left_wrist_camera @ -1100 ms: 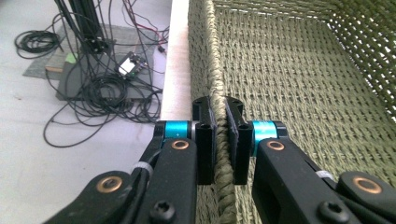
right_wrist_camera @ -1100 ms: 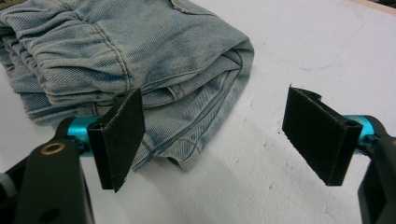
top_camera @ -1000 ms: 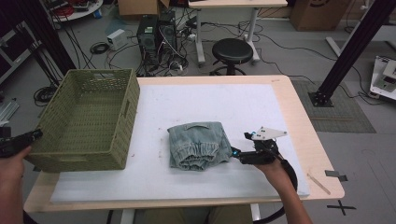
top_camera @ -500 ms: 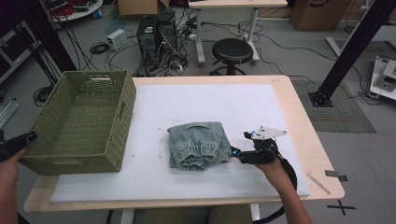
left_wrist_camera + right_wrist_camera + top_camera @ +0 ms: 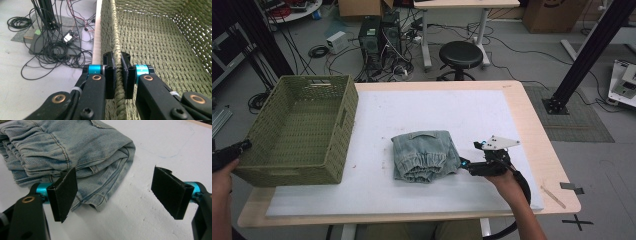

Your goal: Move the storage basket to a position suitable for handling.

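A green woven basket [image 5: 343, 131] stands on the table's left side, overhanging its edge. My left gripper [image 5: 232, 152] is shut on the rim of the basket's near left wall. In the left gripper view the left gripper [image 5: 118, 57] pinches the braided rim, with the basket's inside [image 5: 160, 47] to the right. A folded pair of light blue jeans [image 5: 424, 155] lies mid-table. My right gripper [image 5: 468, 154] stands open at the jeans' right edge. In the right gripper view the right gripper [image 5: 115, 173] has one pad in front of the jeans [image 5: 70, 145] and the other over the bare mat.
A white mat [image 5: 437, 107] covers the wooden table [image 5: 542, 145]. Behind the table stand a black stool [image 5: 460, 54], a computer tower and tangled cables [image 5: 382, 45]. More cables [image 5: 50, 50] lie on the floor left of the basket.
The basket's near left corner has shifted slightly left, held by my left gripper. The right gripper and the jeans have kept still.
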Demonstrator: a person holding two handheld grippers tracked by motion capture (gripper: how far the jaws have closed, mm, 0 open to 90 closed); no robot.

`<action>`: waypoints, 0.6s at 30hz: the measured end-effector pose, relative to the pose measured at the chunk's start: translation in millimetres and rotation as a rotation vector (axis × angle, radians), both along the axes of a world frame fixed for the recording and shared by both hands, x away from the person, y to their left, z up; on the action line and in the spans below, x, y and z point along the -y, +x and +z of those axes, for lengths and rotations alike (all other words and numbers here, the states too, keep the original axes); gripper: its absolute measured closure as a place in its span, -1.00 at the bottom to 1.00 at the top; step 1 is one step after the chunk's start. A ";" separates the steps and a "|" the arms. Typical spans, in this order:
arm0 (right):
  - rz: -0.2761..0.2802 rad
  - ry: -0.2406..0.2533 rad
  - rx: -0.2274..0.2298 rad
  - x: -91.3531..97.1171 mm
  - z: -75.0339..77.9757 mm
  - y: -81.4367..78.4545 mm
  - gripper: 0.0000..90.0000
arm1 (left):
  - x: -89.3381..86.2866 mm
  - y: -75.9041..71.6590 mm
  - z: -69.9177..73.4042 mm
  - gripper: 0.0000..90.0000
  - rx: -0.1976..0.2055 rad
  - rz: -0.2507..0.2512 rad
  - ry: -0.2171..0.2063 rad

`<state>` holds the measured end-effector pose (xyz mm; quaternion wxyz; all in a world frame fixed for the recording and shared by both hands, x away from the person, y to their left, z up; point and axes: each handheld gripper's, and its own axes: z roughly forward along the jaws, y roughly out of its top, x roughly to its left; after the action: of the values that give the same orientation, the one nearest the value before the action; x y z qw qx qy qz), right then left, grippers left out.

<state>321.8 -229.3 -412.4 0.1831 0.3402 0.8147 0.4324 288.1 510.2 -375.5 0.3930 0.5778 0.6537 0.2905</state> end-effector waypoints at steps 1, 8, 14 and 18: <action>0.001 0.001 0.001 0.7 0.0 0.1 -0.52 | -0.1 -0.1 0.1 0.86 0.000 0.000 0.000; -0.006 0.001 -0.002 2.0 -0.9 -1.0 -0.52 | -0.4 -3.4 0.2 0.68 0.071 -0.012 -0.013; -0.001 0.001 0.001 1.6 0.4 -1.0 -0.52 | -0.8 -11.5 3.9 -0.01 0.135 -0.021 -0.060; 0.000 0.002 0.005 1.8 0.9 -1.7 -0.52 | 2.0 -15.4 10.2 -0.16 0.199 -0.048 -0.086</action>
<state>320.1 -231.0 -411.5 0.1846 0.3393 0.8138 0.4342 272.7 508.2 -365.3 0.4871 0.5441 0.6095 0.3085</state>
